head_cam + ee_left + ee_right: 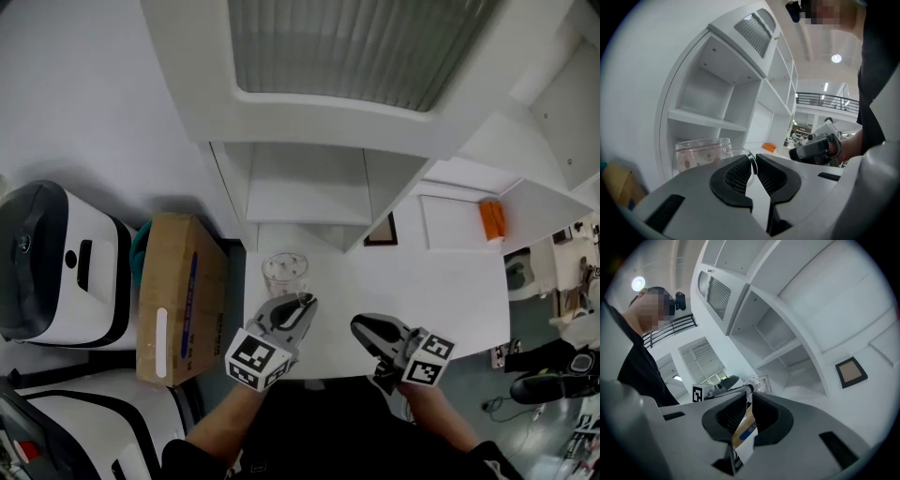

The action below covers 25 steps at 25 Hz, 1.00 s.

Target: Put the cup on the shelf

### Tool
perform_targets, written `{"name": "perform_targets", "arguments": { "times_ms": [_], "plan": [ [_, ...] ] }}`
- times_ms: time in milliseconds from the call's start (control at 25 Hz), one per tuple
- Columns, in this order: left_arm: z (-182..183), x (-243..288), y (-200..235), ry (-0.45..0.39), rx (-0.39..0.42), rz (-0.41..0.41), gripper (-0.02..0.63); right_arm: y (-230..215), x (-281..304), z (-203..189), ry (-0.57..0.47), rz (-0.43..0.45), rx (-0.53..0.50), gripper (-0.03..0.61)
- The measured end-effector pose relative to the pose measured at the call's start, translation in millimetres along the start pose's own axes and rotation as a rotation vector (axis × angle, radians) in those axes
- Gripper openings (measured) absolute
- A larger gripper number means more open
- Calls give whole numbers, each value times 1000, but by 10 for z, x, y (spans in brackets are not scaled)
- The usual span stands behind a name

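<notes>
The glass cup is upright over the white table, at 6 o'clock from the shelf. The left gripper is clenched on the cup's handle. The right gripper, at 4 o'clock of the cup, is closed with nothing in it. A cardboard box sits at 9 o'clock.

The white table bears the white shelf unit and, beside it, a small orange box.
</notes>
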<state>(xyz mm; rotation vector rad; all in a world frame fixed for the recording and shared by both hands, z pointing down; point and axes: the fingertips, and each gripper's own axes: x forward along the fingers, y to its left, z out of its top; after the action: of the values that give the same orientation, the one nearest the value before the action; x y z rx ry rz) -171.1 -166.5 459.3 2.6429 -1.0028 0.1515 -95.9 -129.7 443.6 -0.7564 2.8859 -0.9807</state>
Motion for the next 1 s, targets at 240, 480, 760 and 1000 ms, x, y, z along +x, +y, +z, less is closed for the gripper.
{"name": "perform_targets", "arguments": {
  "times_ms": [240,480,760,1000],
  "plan": [
    [-43,106,182,-17,15,-2,40,2,192,-96,48,38,-26,18],
    [-199,259,228,-7,-2,-21,40,39,277,-150,50,54,-33,18],
    [-439,479,451,30,16,-4,40,-39,245,-392,62,44,-2,18],
    [-553,639,652,30,50,17,40,-170,236,-518,64,34,15,18]
  ]
}}
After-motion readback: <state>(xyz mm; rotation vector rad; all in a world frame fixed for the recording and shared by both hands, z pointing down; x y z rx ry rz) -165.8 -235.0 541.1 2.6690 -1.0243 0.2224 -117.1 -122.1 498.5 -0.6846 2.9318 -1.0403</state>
